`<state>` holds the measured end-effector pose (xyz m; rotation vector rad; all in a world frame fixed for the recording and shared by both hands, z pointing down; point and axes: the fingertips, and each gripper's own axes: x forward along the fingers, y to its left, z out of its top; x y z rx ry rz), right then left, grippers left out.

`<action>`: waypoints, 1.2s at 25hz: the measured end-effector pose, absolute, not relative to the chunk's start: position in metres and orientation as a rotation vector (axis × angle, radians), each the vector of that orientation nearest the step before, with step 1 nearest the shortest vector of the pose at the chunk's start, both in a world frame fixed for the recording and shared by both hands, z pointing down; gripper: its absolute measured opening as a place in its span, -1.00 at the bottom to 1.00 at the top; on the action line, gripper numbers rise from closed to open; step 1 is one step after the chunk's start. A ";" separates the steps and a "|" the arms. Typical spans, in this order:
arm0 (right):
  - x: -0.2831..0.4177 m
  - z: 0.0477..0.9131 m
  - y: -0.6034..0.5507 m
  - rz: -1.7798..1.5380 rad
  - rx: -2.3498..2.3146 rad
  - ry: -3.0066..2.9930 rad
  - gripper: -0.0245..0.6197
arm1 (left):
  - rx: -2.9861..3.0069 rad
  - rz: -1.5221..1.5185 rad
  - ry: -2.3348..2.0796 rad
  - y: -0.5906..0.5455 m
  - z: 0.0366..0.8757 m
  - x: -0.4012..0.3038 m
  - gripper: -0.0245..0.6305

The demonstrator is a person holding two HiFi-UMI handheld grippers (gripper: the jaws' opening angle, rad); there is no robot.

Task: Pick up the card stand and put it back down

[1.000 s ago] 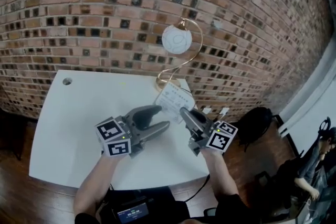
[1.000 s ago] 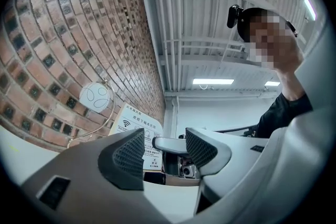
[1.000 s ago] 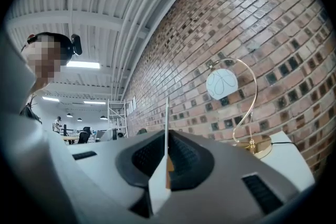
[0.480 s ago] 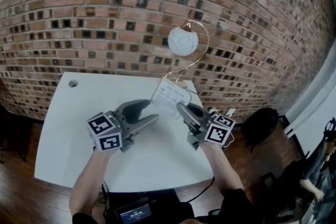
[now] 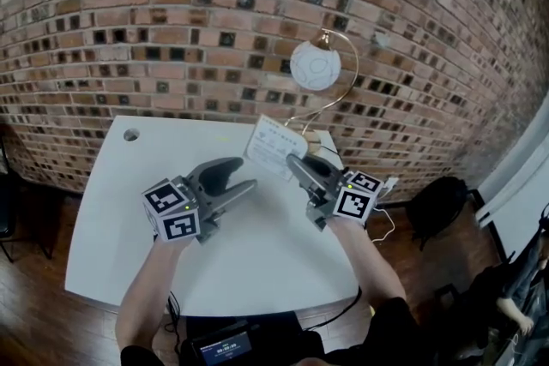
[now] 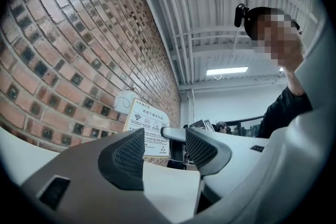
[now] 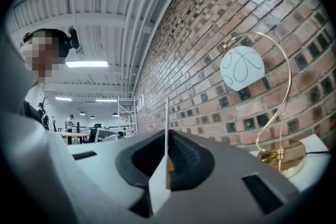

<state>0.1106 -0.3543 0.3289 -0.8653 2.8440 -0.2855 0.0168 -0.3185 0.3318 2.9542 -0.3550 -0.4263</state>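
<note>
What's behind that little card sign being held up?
A gold lamp with a white globe, then the brick wall. From the head view, the card stand and right hand-held gripper hide part of its base.

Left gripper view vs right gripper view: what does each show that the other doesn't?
Left gripper view only: the printed face of the card stand, seen past the open, empty jaws of the left gripper.
Right gripper view only: the jaws of the right gripper shut on the card stand, which shows edge-on, and the gold base of the lamp.
Both: the card stand, the lamp's white globe, the brick wall.
</note>
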 end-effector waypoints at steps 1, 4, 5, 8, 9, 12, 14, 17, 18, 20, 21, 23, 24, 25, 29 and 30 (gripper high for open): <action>0.109 0.329 -0.357 -0.284 -0.860 2.845 -0.84 | 2.954 -0.422 -0.364 -0.321 0.333 0.015 -0.21; 0.104 0.328 -0.366 -0.274 -0.839 2.848 -0.84 | 2.950 -0.410 -0.388 -0.329 0.336 0.011 -0.21; 0.103 0.328 -0.369 -0.269 -0.832 2.851 -0.84 | 2.948 -0.406 -0.396 -0.331 0.337 0.009 -0.21; 0.097 0.327 -0.377 -0.251 -0.817 2.867 -0.84 | 2.945 -0.396 -0.419 -0.338 0.342 0.006 -0.21; 0.096 0.327 -0.380 -0.245 -0.813 2.872 -0.84 | 2.945 -0.394 -0.425 -0.340 0.344 0.005 -0.21; 0.092 0.329 -0.389 -0.237 -0.802 2.885 -0.84 | 2.936 -0.387 -0.439 -0.345 0.349 0.004 -0.21; 0.090 0.331 -0.395 -0.236 -0.799 2.892 -0.84 | 2.928 -0.385 -0.448 -0.348 0.351 0.004 -0.21; 0.087 0.333 -0.405 -0.232 -0.796 2.897 -0.84 | 2.923 -0.387 -0.466 -0.354 0.356 0.001 -0.21; 0.086 0.334 -0.408 -0.230 -0.794 2.899 -0.84 | 2.922 -0.386 -0.472 -0.356 0.357 -0.001 -0.21; 0.084 0.334 -0.414 -0.226 -0.788 2.904 -0.84 | 2.921 -0.382 -0.487 -0.359 0.359 -0.003 -0.21; 0.083 0.335 -0.417 -0.224 -0.783 2.907 -0.84 | 2.920 -0.378 -0.496 -0.360 0.360 -0.004 -0.21; 0.081 0.335 -0.424 -0.219 -0.774 2.911 -0.84 | 2.912 -0.370 -0.519 -0.364 0.363 -0.006 -0.21; 0.079 0.335 -0.427 -0.216 -0.770 2.913 -0.84 | 2.905 -0.369 -0.531 -0.366 0.366 -0.007 -0.21; 0.078 0.336 -0.430 -0.212 -0.768 2.917 -0.84 | 2.898 -0.369 -0.544 -0.369 0.368 -0.009 -0.21; 0.072 0.340 -0.441 -0.198 -0.750 2.931 -0.84 | 2.878 -0.379 -0.606 -0.377 0.372 -0.019 -0.21; 0.071 0.341 -0.444 -0.197 -0.746 2.936 -0.84 | 2.874 -0.382 -0.619 -0.379 0.372 -0.021 -0.21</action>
